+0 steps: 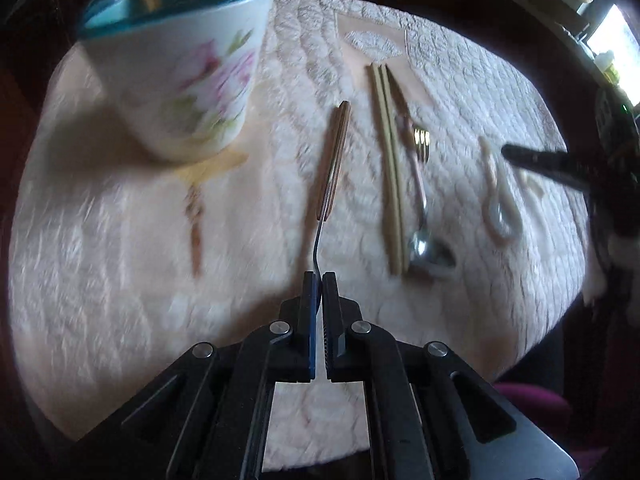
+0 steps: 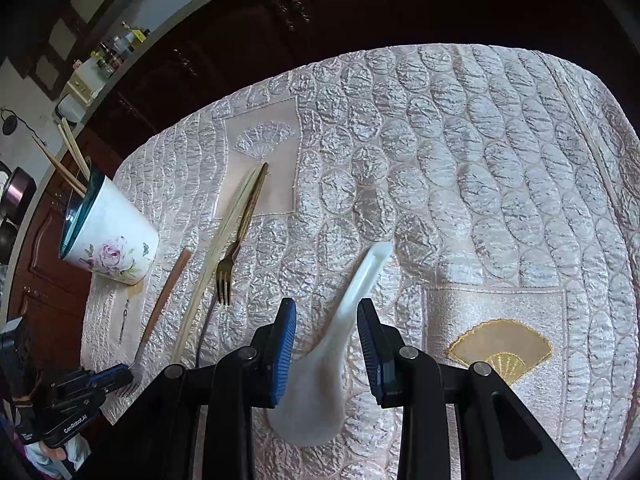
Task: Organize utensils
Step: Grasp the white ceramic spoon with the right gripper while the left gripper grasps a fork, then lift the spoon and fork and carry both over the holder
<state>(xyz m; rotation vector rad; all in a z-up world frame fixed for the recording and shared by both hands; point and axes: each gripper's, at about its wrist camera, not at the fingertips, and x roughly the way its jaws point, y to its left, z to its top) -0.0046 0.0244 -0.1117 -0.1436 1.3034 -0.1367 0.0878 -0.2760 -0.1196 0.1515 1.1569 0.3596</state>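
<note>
The left gripper [image 1: 319, 280] has its jaws pressed together on the metal end of a fork with a wooden handle [image 1: 332, 160]. The thin steel neck comes out right between the fingertips, and the brown handle runs straight away from the jaws, a little to the right. From the right wrist view, the tines of this fork stick out below the left gripper [image 2: 127, 372].

The right gripper [image 2: 326, 322] has its jaws spread, and a white ceramic spoon [image 2: 340, 340] lies between them on the cloth. The blue ribbed pads [image 2: 285, 344] stand on each side of its neck and do not press it. The wide smooth bowl of the spoon is near the base of the jaws; its grooved handle points forward past the fingertips, slightly to the right.

To the left of the right jaws lie pale chopsticks [image 2: 218, 264] and a golden fork [image 2: 228, 268], long axes almost parallel. Further left stands a white cup [image 2: 116, 252] with a pink rose and a blue rim, holding more chopsticks. The tablecloth [image 2: 460, 160] is shiny, quilted, pinkish.
</note>
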